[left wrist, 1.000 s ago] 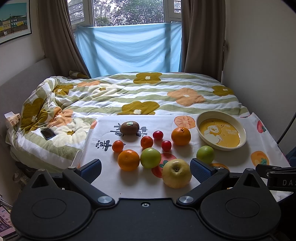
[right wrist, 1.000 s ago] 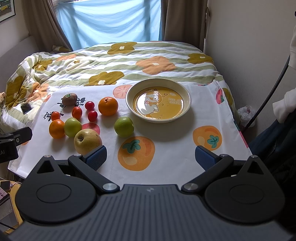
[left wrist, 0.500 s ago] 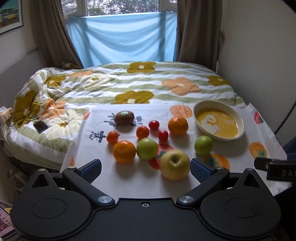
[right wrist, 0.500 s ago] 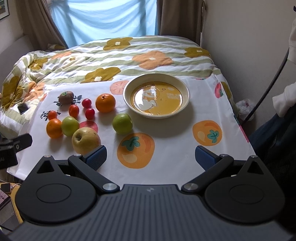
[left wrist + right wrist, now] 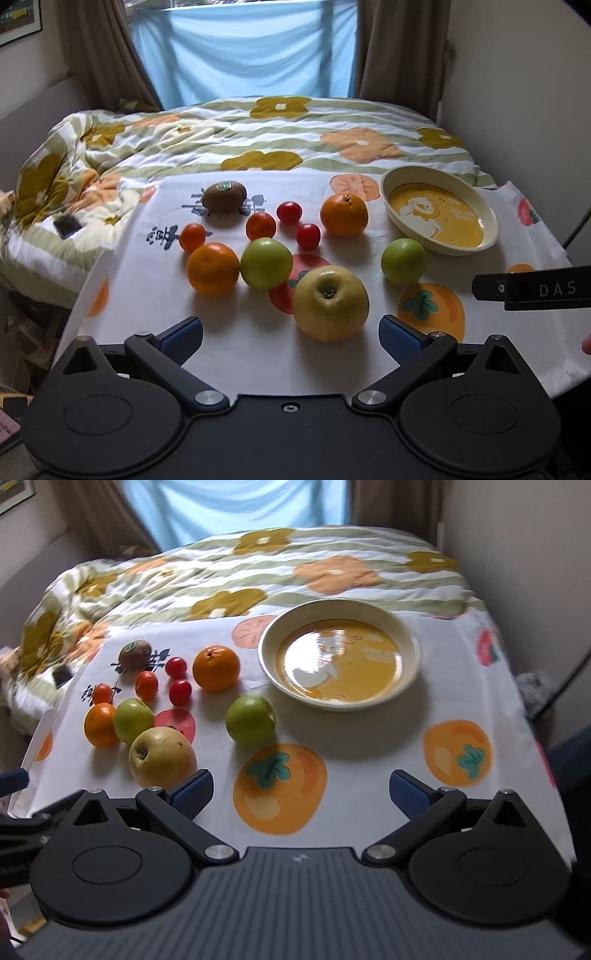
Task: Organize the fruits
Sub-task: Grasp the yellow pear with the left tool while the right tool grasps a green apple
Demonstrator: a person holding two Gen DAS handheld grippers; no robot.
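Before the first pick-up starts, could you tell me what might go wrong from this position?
The yellow apple lies off-centre in the open left gripper, near its right finger; closing may nudge it away.

The green apple and orange sit touching, so lifting either may roll the other.

The round fruit sits loose on a cloth, which may let it roll.
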